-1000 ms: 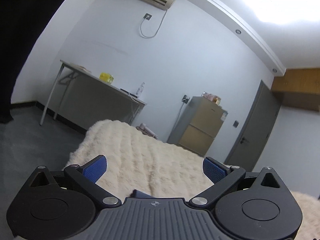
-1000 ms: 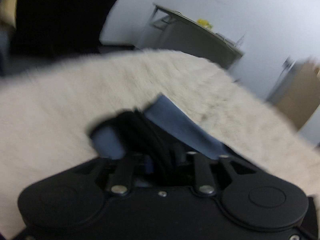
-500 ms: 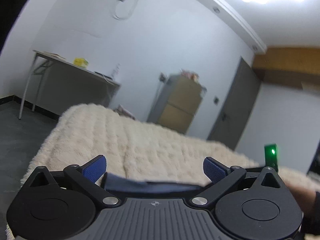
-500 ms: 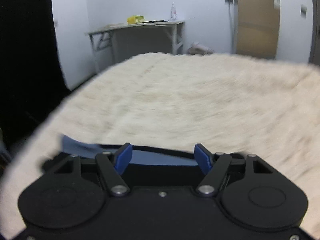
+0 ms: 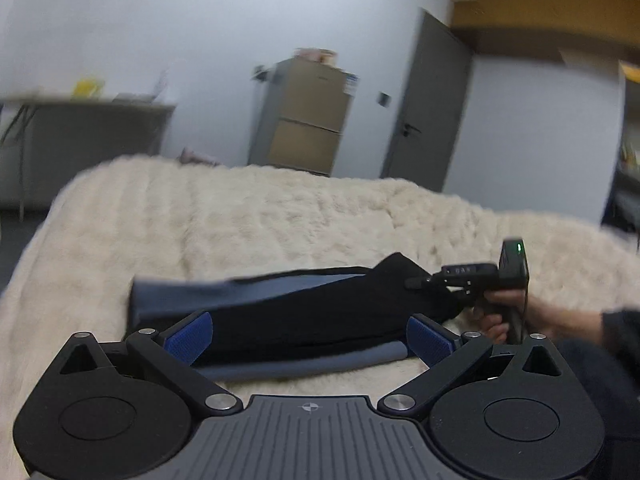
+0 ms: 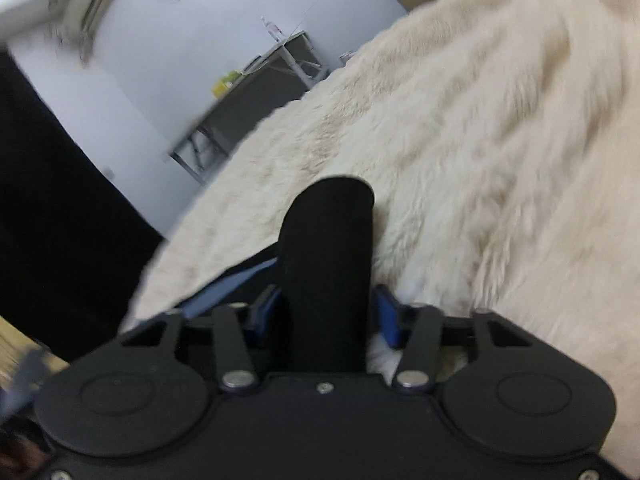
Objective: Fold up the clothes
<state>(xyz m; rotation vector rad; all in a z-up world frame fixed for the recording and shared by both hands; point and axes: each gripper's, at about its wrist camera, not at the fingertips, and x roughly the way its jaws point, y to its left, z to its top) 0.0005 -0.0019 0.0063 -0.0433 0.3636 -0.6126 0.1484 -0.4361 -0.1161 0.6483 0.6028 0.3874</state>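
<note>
A black and blue-grey garment [image 5: 304, 312] lies in a long bundle on the cream fluffy blanket [image 5: 256, 216]. My left gripper [image 5: 308, 336] is open just in front of it, its blue pads either side of the cloth without touching. My right gripper [image 5: 432, 282] shows in the left wrist view at the garment's right end, held in a hand. In the right wrist view, the right gripper [image 6: 326, 316] has a thick black fold of the garment [image 6: 328, 264] between its blue pads; the pads stand close on the fold.
A grey folding table [image 5: 80, 136] stands at the back left, a tan cabinet [image 5: 308, 116] and a grey door [image 5: 424, 100] against the far wall. The blanket's left edge [image 5: 44, 224] drops to a dark floor.
The left gripper has swung down and right, bringing the garment and right gripper into its view. The right gripper, open half a second ago, has closed on a black fold and tilted.
</note>
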